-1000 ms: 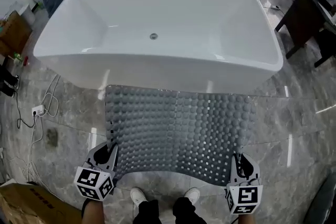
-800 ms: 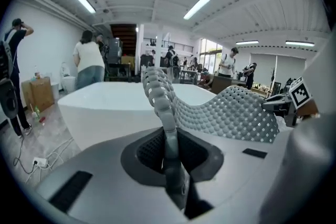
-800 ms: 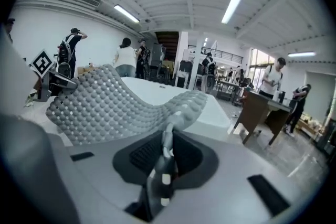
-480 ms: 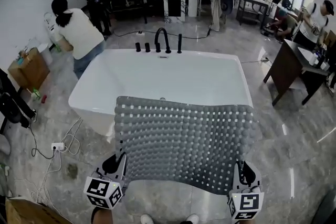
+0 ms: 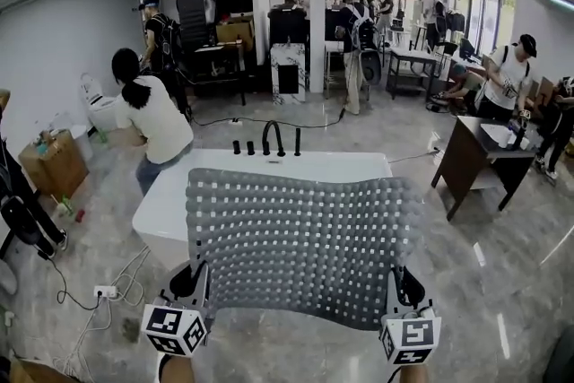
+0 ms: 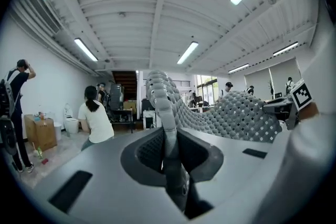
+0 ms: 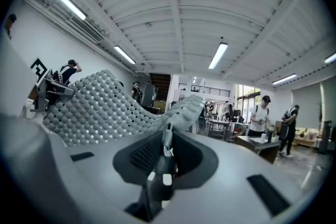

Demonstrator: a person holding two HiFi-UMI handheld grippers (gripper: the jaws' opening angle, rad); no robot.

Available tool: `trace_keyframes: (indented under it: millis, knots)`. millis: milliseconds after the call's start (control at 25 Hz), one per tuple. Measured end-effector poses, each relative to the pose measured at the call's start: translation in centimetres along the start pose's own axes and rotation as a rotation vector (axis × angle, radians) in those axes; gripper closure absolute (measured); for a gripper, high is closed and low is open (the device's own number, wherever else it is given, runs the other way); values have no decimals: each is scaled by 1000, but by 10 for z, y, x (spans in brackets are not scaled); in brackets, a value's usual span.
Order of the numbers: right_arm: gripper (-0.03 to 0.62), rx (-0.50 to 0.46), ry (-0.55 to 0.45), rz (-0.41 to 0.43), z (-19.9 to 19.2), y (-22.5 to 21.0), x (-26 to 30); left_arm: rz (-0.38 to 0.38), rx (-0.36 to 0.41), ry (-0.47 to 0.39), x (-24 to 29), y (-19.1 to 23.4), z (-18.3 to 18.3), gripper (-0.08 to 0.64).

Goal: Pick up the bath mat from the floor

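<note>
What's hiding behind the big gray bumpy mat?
A white bathtub peeks out left of the mat, with its black taps showing above. The tub's inside is covered.

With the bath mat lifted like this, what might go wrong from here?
The left gripper and right gripper pinch the bath mat only at its near corners, so the flexible mat may slip free. Held up, it hides much of the bathtub, so stepping forward risks a bump.
</note>
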State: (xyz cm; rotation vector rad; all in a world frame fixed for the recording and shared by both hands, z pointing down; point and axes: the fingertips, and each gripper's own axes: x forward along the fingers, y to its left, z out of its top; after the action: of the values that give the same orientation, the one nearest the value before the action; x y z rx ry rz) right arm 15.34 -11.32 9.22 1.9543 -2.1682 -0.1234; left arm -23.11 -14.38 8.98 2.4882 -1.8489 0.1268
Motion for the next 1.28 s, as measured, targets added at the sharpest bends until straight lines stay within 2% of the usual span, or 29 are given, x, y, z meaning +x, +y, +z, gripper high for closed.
trace_keyframes:
  millis: [160, 560, 960, 1280]
  knots:
    - [518, 2, -32, -13, 16, 4, -24, -10, 14, -38, -20, -5, 17, 509]
    - [518, 8, -35, -25, 14, 13, -43, -39, 51, -52, -29, -21, 20, 509]
    - [522, -17, -36, -41, 24, 16, -49, -32, -4, -68, -38, -14, 22, 509]
    - [522, -13, -39, -40, 27, 16, -46, -21, -17, -68, -39, -16, 22, 509]
